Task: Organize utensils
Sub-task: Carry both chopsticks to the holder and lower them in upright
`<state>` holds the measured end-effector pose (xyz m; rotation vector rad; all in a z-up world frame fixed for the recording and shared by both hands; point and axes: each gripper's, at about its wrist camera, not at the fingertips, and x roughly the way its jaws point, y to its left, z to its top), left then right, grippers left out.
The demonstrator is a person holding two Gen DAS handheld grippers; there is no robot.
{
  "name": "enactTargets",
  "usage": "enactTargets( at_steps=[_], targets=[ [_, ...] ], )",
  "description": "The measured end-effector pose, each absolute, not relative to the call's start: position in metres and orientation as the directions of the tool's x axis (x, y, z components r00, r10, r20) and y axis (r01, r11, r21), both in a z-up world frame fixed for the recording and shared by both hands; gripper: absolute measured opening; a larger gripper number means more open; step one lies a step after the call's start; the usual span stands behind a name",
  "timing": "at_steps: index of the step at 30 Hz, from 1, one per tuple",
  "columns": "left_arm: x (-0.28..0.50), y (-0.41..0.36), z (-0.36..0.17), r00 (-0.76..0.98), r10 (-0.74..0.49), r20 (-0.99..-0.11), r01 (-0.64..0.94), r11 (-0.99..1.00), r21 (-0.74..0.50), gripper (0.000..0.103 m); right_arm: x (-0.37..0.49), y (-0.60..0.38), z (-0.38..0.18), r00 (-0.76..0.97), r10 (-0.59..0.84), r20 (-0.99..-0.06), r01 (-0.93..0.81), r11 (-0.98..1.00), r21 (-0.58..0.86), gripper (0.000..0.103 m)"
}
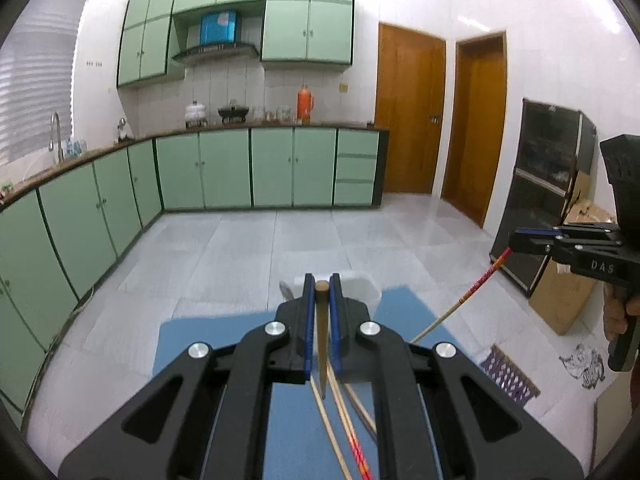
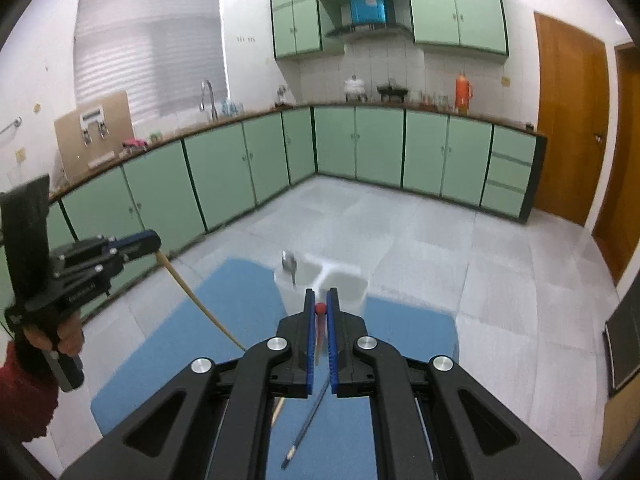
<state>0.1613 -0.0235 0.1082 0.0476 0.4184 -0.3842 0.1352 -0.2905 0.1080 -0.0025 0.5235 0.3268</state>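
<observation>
Left claw [image 1: 320, 286] pinches a plain wooden chopstick [image 1: 322, 344] near its blunt top, frame centre; right claw [image 2: 319, 308] pinches a red-tipped chopstick [image 2: 319, 330] likewise. Both look light, stiff, smooth, likely to pivot when held endwise.

Left gripper [image 1: 321, 282]: matt black plastic body, blue ribbed pads, polished metal pivot pins. Brown chopstick [image 1: 322, 320]: smooth wood. Red chopstick [image 2: 319, 322]: glossy lacquered finish. Mat [image 2: 248, 280]: matt blue. Utensil holder [image 2: 348, 280]: translucent white plastic. Floor [image 1: 240, 248]: lightly glossy grey tile.
</observation>
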Motion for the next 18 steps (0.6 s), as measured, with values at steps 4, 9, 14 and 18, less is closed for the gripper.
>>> enactTargets(
  at_steps=[4, 9, 14, 18],
  targets=[
    [0.17, -0.03, 0.14, 0.874, -0.366, -0.321, 0.378, 0.926, -0.027, 0.006, 0.145, -0.295, 0.143, 0.854, 0.307, -0.421, -0.309, 0.949, 0.065, 0.005],
    [0.198, -0.053, 0.167, 0.9, -0.37, -0.232, 0.375, 0.927, -0.02, 0.006, 0.178, -0.29, 0.159, 0.871, 0.279, -0.404, -0.293, 0.956, 0.028, 0.005],
    [0.237, -0.079, 0.161, 0.913, -0.351, -0.209, 0.355, 0.935, -0.021, 0.006, 0.222, -0.289, 0.144, 0.863, 0.269, -0.428, -0.279, 0.959, 0.042, 0.005],
    [0.275, -0.097, 0.139, 0.922, -0.327, -0.209, 0.332, 0.943, -0.013, 0.006, 0.255, -0.282, 0.122, 0.845, 0.263, -0.465, -0.278, 0.96, 0.038, 0.005]
  ],
)
